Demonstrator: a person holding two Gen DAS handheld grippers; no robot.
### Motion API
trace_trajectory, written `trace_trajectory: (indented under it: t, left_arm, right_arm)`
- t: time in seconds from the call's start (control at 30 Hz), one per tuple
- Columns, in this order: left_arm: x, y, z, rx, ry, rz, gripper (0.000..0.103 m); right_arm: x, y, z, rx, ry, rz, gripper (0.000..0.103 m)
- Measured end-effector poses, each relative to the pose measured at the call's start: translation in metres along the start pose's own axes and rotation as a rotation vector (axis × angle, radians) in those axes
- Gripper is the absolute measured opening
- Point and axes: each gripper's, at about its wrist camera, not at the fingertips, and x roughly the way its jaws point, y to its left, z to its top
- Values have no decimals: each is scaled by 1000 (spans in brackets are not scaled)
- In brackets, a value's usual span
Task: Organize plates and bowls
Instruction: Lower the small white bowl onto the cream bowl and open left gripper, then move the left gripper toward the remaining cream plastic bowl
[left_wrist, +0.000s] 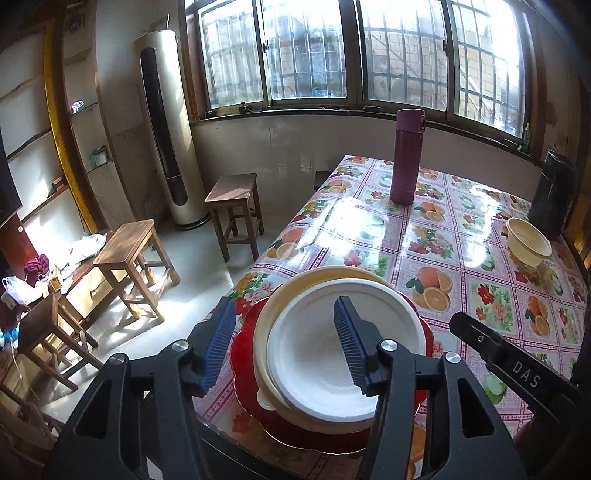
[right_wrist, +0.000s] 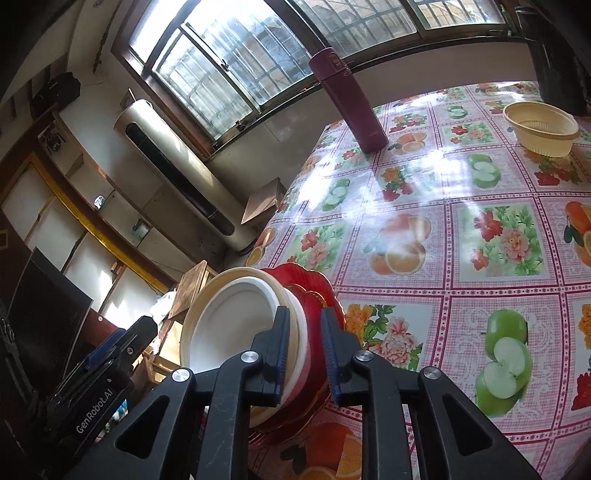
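The stack, a white plate (left_wrist: 325, 354) nested in a cream bowl (left_wrist: 314, 280) on a red plate (left_wrist: 243, 354), sits at the table's (left_wrist: 461, 266) near left corner. The left gripper (left_wrist: 286, 341) is half open above it, holding nothing; the right gripper (right_wrist: 303, 350) narrowly straddles the stack's right rim, pads apparently not pressing. Stacking looks finished, so next both should back away and fetch the cream basket bowl (right_wrist: 541, 127) far right.

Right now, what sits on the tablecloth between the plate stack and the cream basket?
Nothing: only bare flowered tablecloth lies between the plate stack and cream basket, clearest in the right wrist view.

"DAS" stands on the right hand-held gripper (left_wrist: 517, 369); "GenRobot.AI" on the left hand-held gripper (right_wrist: 96, 413).
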Motion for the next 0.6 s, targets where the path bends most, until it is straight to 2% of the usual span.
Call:
trace_trajectory:
  t: [0.33, 0.6]
  left_arm:
    - [-18, -48, 14, 69, -44, -49, 66]
    - [-19, -106, 22, 155, -41, -105, 66]
  right_arm:
    - [-20, -51, 23, 94, -42, -5, 24]
    - [-43, -108, 46, 183, -92, -29, 26]
